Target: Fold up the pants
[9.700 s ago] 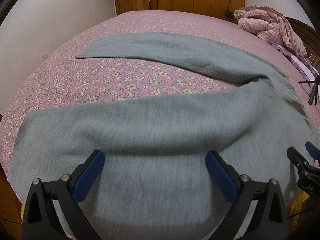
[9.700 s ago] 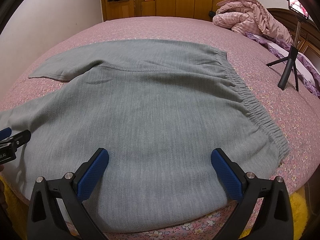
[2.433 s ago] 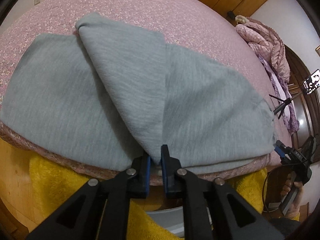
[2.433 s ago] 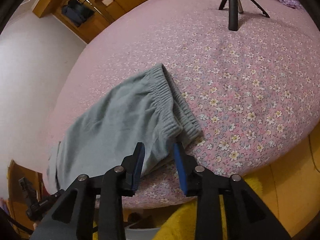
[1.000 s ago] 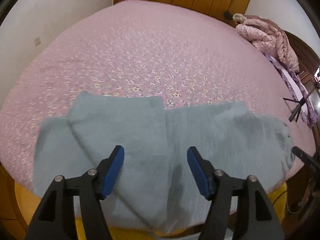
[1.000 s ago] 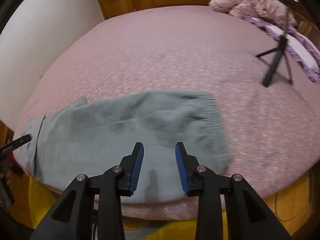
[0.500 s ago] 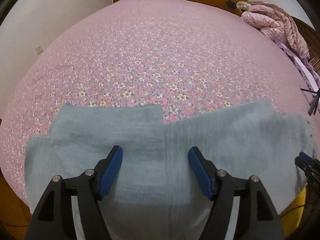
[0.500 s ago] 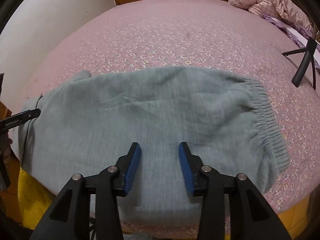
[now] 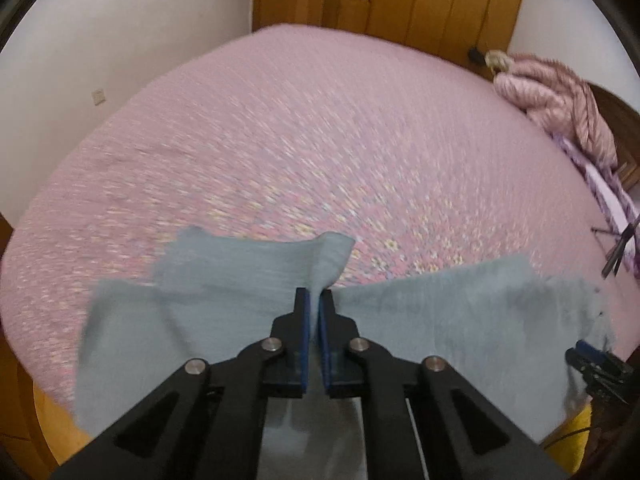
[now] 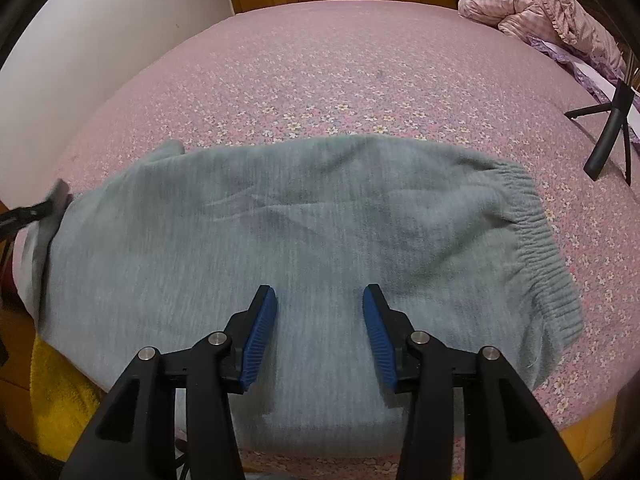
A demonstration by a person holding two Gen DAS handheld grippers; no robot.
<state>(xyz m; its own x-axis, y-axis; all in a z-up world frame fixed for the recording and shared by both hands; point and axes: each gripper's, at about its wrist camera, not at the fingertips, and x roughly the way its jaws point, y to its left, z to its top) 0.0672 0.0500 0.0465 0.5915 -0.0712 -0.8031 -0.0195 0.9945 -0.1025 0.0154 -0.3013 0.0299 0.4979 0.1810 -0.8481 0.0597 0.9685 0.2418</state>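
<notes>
Gray pants (image 10: pixel 304 240) lie half-folded along near edge of bed (image 10: pixel 340 64). My left claw (image 9: pixel 319 312) clamped on raised fabric fold at leg end; my right claw (image 10: pixel 320 320) apart, hovering over seat. Judging second fold underway; next I carry leg end toward waistband (image 10: pixel 540 240).

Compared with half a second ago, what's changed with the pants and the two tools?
The left tool has closed on the pants, pinching a fold of the leg end and lifting it off the bed. The right tool has opened a little wider and still hovers over the waist half, which lies flat as before.
</notes>
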